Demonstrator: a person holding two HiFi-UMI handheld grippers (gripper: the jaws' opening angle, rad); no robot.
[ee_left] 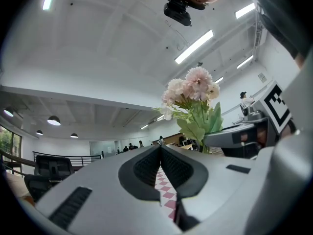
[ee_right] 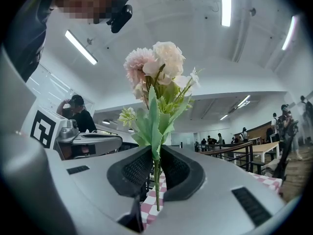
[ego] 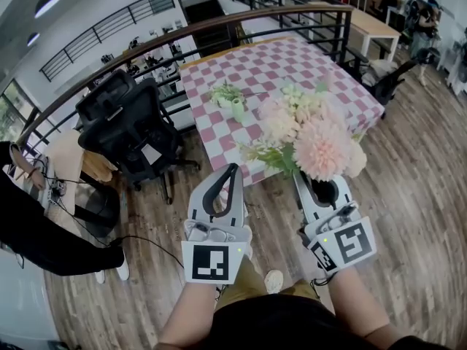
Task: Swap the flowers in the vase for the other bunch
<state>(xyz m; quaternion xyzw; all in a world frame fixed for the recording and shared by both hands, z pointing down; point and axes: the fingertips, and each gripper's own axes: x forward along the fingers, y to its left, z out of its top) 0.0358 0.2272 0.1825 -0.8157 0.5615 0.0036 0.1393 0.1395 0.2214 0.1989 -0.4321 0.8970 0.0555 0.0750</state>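
Nearest, at the bottom centre of the head view, the left gripper (ego: 233, 170) has its jaws pressed together on nothing. Just to its right, the right gripper (ego: 303, 177) pinches the green stems of a pink and cream bouquet (ego: 315, 143), whose blooms rise above the jaws. Beyond, in the upper middle of the frame, a table with a pink-and-white checked cloth (ego: 292, 64) carries a small pale vase (ego: 237, 110) with a greenish-white bunch (ego: 225, 92) against it, well apart from the held bouquet, while a black office chair (ego: 128, 119) stands at the table's left and a curved dark railing (ego: 219, 28) runs behind.
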